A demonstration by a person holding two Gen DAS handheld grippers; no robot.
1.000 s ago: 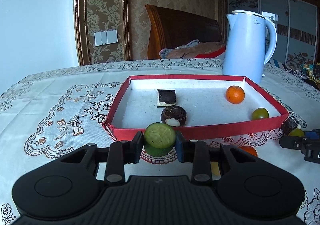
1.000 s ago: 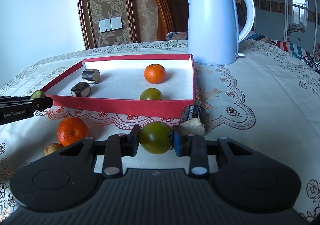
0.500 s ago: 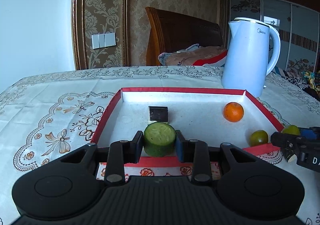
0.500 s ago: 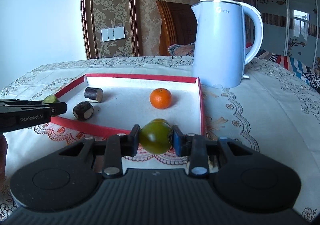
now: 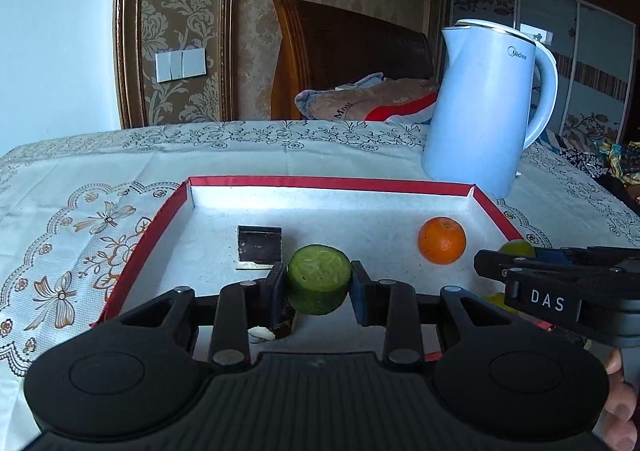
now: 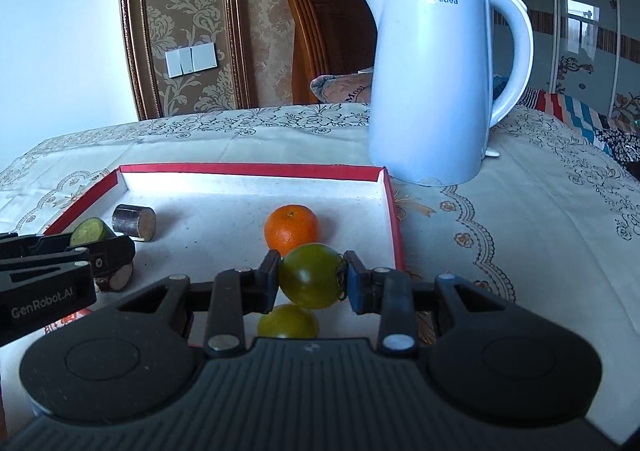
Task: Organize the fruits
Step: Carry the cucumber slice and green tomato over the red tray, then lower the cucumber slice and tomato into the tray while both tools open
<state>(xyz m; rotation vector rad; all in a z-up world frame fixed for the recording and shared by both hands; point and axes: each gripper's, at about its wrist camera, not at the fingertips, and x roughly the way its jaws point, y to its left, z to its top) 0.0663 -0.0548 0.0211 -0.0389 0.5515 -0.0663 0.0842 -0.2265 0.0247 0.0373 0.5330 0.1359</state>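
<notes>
Left gripper clamps a cucumber chunk; right gripper clamps a green tomato; orange just beyond.

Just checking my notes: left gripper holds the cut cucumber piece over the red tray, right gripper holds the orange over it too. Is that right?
One thing is wrong. The right gripper holds a green tomato, not the orange, which lies loose in the red tray, as the right wrist view shows. The left gripper does hold the cut cucumber piece over the tray.

Left claw: black ribbed body, blue pads, "GenRobot.AI" print.
Right claw: same, "DAS" print.
Hand: bare skin.
</notes>
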